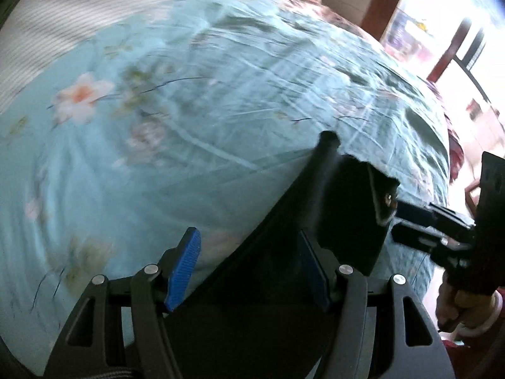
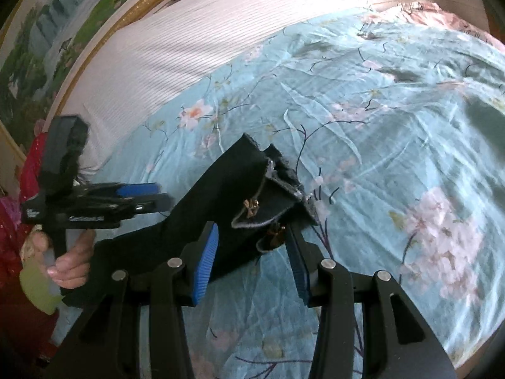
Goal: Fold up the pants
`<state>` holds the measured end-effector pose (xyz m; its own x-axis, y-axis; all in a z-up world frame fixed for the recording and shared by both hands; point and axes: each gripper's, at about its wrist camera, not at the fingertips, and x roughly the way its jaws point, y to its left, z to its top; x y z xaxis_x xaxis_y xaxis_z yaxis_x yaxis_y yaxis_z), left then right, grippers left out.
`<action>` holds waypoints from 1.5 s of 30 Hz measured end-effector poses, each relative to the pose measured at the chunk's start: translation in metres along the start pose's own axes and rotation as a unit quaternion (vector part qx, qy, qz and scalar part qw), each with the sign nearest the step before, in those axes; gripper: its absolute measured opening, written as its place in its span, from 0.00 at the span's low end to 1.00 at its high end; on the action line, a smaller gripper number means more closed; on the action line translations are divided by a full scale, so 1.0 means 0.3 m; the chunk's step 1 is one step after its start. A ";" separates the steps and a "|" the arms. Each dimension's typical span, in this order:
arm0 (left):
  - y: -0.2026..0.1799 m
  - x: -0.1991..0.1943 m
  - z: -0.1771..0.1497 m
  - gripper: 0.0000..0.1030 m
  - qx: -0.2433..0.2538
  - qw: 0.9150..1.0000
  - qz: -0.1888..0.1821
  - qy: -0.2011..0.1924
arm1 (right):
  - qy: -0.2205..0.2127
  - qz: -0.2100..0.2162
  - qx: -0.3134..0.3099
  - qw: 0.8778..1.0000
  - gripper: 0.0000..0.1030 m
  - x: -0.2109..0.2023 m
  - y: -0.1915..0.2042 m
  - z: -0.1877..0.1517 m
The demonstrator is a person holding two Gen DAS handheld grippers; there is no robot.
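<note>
Left gripper: black linkage arms, round silver screws at pivots, blue ribbed pads. Right gripper: same black frame, silver pivot screws, blue ribbed pads. Left hand: bare skin, pale nails, red patterned sleeve. Right hand: bare skin, pale bangle, dark cuff

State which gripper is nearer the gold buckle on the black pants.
Right. The right gripper brackets the gold buckle on the black pants; the left gripper sits off to the side.
</note>
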<state>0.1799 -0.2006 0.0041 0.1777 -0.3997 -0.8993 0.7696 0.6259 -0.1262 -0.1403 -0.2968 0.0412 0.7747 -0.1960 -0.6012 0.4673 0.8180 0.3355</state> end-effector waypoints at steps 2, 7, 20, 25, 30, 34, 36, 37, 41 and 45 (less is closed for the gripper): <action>-0.014 0.033 0.029 0.62 0.008 1.000 -0.009 0.009 | 0.001 0.005 0.002 1.000 0.44 0.013 -0.005 0.003; -0.038 0.092 0.085 0.54 0.020 0.999 -0.041 0.024 | -0.002 0.013 0.011 1.000 0.40 0.030 -0.027 0.010; -0.151 0.019 0.137 0.03 0.076 0.996 -0.042 -0.009 | -0.035 0.042 0.008 0.998 0.07 -0.059 -0.013 0.037; -0.199 0.075 0.139 0.04 0.104 0.994 -0.013 0.005 | -0.022 0.019 0.018 0.999 0.07 -0.043 -0.038 0.025; -0.217 0.081 0.128 0.12 0.125 0.992 0.008 0.010 | 0.002 -0.002 0.031 1.000 0.14 -0.030 -0.055 0.006; -0.199 0.061 0.143 0.23 0.120 0.993 0.006 0.010 | -0.005 -0.004 0.033 0.999 0.41 -0.055 -0.062 -0.007; -0.183 0.075 0.154 0.26 0.112 0.994 0.001 0.017 | 0.000 0.006 0.047 0.999 0.42 -0.049 -0.075 -0.020; -0.173 0.086 0.158 0.26 0.104 0.994 -0.008 0.025 | 0.005 0.013 0.053 0.998 0.42 -0.042 -0.079 -0.025; -0.141 0.139 0.172 0.29 0.080 0.994 -0.043 0.053 | 0.014 0.040 0.077 0.996 0.42 -0.003 -0.095 -0.036; -0.109 0.201 0.200 0.29 0.053 0.992 -0.081 0.080 | 0.012 0.062 0.087 0.994 0.41 0.036 -0.100 -0.023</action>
<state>0.2022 -0.2854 -0.0209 -0.0470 -0.3735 -0.9264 0.8415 0.4850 -0.2382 -0.1490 -0.3197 0.0196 0.8214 -0.0843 -0.5640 0.4371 0.7284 0.5277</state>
